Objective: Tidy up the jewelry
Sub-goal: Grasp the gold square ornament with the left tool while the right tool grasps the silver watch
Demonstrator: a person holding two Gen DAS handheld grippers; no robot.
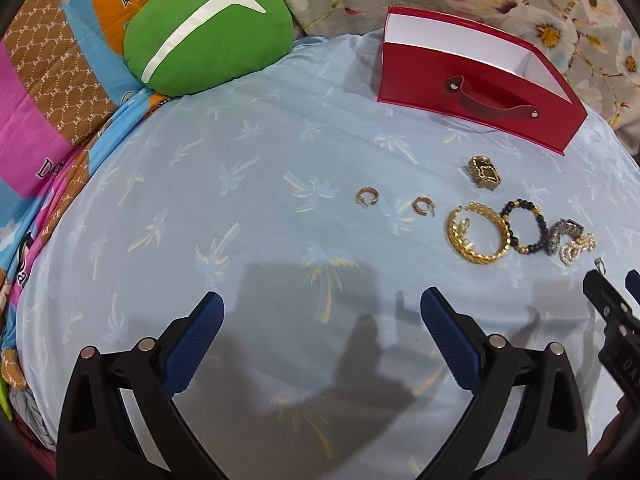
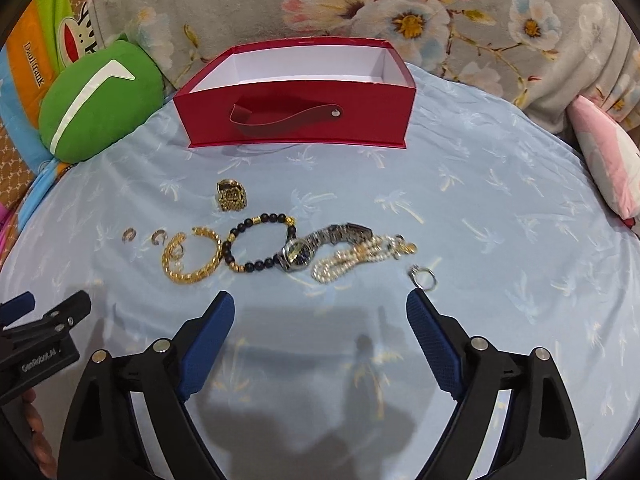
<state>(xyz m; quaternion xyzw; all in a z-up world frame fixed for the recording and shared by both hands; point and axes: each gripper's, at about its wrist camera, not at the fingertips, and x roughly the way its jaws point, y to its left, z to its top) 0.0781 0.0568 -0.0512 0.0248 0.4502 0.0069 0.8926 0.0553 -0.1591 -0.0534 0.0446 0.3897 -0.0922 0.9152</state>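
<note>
**Mia:** What words can you read?

**Ben:** The striped cloth far to the left of the red box says "Daulfrank". The left claw has "GenRobot.AI" on its side, but only the right wrist view shows that.

**Mia:** Where is the jewelry?

**Ben:** It all lies on the light blue bed sheet, in front of the red box. Near the box sits a chunky gold ring. In front of that there is a row. From the left come two small hoop earrings, a gold bangle, a black bead bracelet, a watch, a pearl bracelet and a thin silver ring. The bangle, beads, watch and pearls touch or lie over each other.

**Mia:** Are the claws holding anything?

**Ben:** No. Both are spread wide with nothing in them. The right claw hangs over the sheet in front of the row. The silver ring is just beside its right tip.

**Mia:** Is there room to move?

**Ben:** Yes. The sheet is bare to the right of the box. The box is open on top and white inside. A green pillow sits left of it, and a flowery blanket is behind.

**Mia:** Does one view show more?

**Ben:** Only the right view shows a pink pillow far to the right.
</note>
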